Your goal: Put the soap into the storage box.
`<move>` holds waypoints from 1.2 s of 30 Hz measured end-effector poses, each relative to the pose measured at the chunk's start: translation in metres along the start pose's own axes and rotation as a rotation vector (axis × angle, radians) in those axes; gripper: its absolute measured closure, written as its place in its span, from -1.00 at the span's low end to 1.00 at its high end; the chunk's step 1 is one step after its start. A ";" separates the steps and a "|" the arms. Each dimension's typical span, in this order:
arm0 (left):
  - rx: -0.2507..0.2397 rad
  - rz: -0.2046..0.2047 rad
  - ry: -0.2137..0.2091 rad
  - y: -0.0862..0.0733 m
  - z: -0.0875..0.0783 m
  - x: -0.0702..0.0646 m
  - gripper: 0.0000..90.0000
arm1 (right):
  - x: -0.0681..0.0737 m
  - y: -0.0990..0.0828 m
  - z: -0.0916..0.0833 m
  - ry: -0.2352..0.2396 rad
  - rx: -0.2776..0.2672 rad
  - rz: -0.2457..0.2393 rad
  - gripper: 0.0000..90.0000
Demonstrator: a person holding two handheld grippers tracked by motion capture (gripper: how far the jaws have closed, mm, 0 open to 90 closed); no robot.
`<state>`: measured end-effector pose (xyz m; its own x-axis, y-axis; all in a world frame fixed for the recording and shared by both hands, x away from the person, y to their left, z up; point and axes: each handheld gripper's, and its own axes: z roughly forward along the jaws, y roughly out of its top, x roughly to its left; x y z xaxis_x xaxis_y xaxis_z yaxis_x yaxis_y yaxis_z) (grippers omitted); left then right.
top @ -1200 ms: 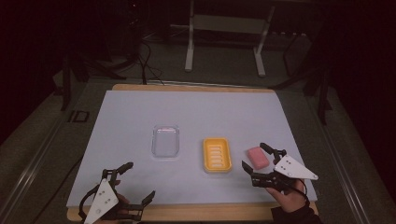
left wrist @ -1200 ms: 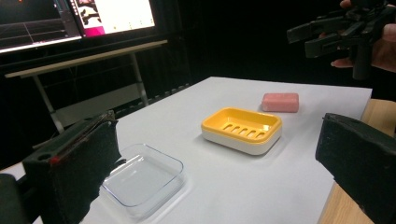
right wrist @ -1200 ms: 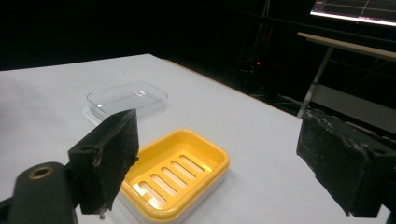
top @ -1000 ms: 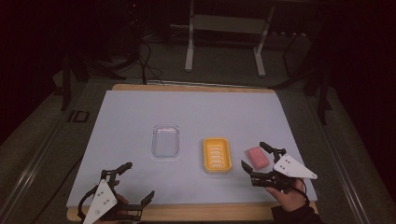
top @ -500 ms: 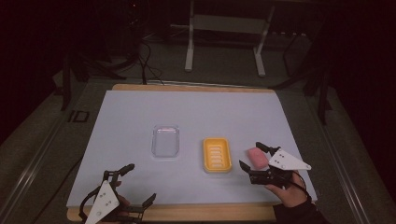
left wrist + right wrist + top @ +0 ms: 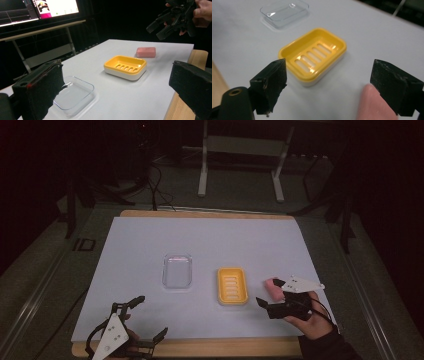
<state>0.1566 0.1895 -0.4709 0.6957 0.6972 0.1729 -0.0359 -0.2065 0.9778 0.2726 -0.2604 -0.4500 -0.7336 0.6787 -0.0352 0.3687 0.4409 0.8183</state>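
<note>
Two sets of fingers, both spread wide and empty. My right gripper point(image 6: 274, 296) hovers beside the pink soap bar point(image 6: 274, 287), which lies on the desk point(image 6: 140, 245) at about 3 o'clock from the yellow soap dish point(image 6: 232, 286), long axis running toward 1 o'clock. My left gripper point(image 6: 137, 320) sits far off at 7 o'clock. The right gripper view puts the bar under my right-hand finger point(image 6: 395, 87); the left gripper view shows it whole.

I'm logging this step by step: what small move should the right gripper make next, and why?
Probably shift the right gripper sideways until the pink soap bar sits between its open jaws. In the right gripper view the soap lies under one jaw, off centre, and the yellow soap dish beside it is empty.
</note>
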 end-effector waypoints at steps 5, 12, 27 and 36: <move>0.005 0.000 -0.004 0.000 0.001 0.000 -0.99 | -0.006 0.003 -0.004 -0.011 0.091 0.035 -0.63; 0.011 0.007 -0.007 0.000 0.001 -0.001 -0.99 | -0.010 0.002 -0.002 -0.006 0.220 0.062 -0.63; 0.019 0.013 -0.018 -0.001 0.003 -0.003 -0.99 | -0.015 0.001 0.007 -0.085 0.445 0.078 -0.51; 0.025 0.019 -0.019 -0.001 0.003 -0.003 -0.99 | -0.022 0.000 0.010 -0.067 0.611 0.112 -0.51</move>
<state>0.1568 0.1855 -0.4728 0.7086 0.6799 0.1889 -0.0313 -0.2371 0.9710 0.2947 -0.2694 -0.4546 -0.6413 0.7670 -0.0205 0.7159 0.6078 0.3437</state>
